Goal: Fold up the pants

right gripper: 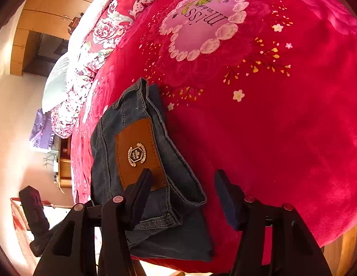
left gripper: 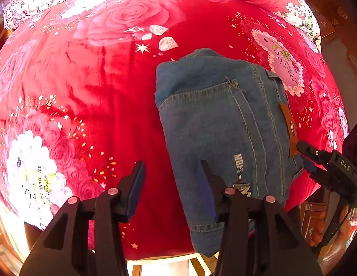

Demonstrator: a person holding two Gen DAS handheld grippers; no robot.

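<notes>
Blue denim pants (left gripper: 215,124) lie folded into a compact stack on the red floral blanket (left gripper: 86,87), near its front edge. My left gripper (left gripper: 171,168) is open and empty, its right finger over the stack's left edge. My right gripper (right gripper: 183,177) is open over the waistband end of the pants (right gripper: 141,161), by the brown leather patch (right gripper: 138,154); it holds nothing. The right gripper also shows in the left wrist view (left gripper: 305,158), at the stack's right edge.
The red blanket (right gripper: 270,115) covers a bed, with patterned pillows (right gripper: 86,69) at its head. The bed's front edge (left gripper: 160,255) runs just below the pants. Wooden furniture (right gripper: 63,161) stands beside the bed.
</notes>
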